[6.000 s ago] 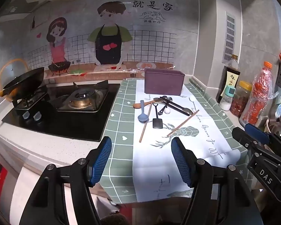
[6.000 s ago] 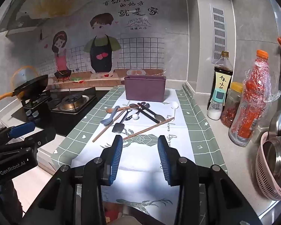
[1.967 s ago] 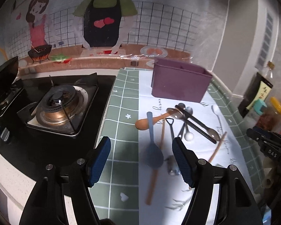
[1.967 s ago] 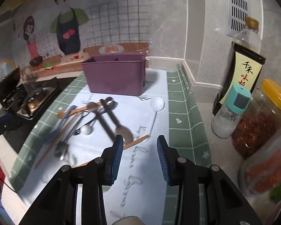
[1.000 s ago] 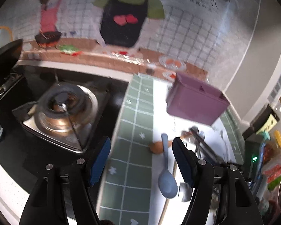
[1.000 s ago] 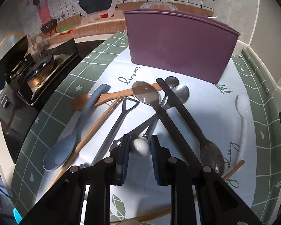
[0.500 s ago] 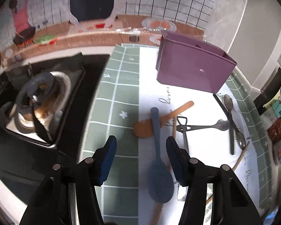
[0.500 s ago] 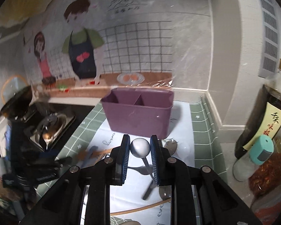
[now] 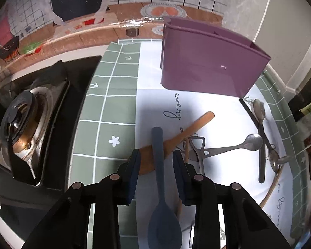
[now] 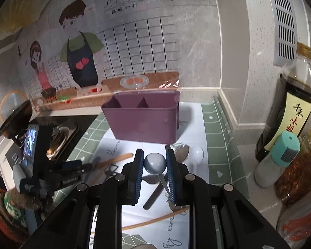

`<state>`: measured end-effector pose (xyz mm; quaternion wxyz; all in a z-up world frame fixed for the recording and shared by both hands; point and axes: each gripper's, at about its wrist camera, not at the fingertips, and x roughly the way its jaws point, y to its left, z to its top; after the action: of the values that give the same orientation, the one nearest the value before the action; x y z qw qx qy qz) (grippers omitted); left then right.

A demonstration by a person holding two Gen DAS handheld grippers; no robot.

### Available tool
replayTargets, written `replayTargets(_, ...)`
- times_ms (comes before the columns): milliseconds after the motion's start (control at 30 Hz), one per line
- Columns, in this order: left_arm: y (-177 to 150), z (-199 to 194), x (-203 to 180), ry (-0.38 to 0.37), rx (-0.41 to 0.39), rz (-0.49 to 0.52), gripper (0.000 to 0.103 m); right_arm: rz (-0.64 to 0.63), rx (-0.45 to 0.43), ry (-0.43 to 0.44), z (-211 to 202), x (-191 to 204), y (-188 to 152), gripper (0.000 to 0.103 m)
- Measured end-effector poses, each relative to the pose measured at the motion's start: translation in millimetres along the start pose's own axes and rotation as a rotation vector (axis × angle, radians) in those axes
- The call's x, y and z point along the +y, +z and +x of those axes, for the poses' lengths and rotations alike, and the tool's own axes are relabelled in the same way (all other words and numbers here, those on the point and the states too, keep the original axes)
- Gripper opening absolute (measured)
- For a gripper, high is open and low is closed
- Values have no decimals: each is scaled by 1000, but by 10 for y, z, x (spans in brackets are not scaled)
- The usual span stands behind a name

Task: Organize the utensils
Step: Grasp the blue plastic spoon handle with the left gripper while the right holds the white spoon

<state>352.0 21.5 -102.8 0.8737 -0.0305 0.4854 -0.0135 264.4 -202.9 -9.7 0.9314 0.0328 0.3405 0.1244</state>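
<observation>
The blue-grey spoon (image 9: pixel 158 166) lies on the tabletop in front of the purple holder (image 9: pixel 207 66), its handle between the closing jaws of the left tool (image 9: pixel 155 166), pads not yet touching. The right tool (image 10: pixel 154 164), raised before the holder, grips a round-headed metal ladle (image 10: pixel 154 163).

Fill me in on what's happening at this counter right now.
A person is sorting utensils with a gripper in each hand. The right gripper is shut on the round end of a small metal spoon, held up in front of the purple holder. The left gripper is closing around the handle of the blue spoon, which lies across a wooden spoon. Other utensils lie loose on the mat.
</observation>
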Motion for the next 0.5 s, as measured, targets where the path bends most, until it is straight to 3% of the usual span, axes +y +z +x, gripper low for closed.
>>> replayTargets(400,51,194,73,-52,56,-46,30,6,-22,-13,-95,-72,49,20)
replayTargets(500,62,205,93,-79,70,-48,13,1,-44,-18,-148,-79,106,20)
